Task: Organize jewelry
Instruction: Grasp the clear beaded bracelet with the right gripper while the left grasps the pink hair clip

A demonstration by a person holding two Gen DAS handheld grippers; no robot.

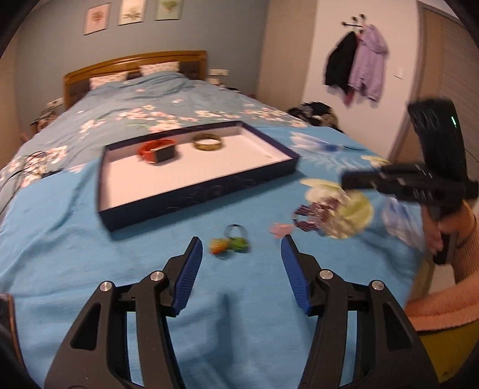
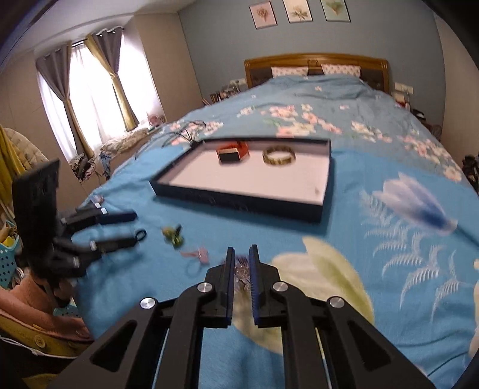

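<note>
Two bracelets (image 1: 157,149) in one tray (image 1: 185,191) on the bed (image 1: 60,239).
Left tongs (image 1: 242,245) spread; right tongs (image 2: 241,254) pinching one beaded piece (image 2: 241,270).

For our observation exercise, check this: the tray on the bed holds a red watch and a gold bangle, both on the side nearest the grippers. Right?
Not quite. The red watch and gold bangle lie in the tray at its far side, towards the headboard, as the right wrist view shows.

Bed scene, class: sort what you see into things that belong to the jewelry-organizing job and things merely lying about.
Job: tray, watch, bangle, ring, pink clip, beaded bracelet.

Lying about: coats, pictures, curtains, pillows.
</note>
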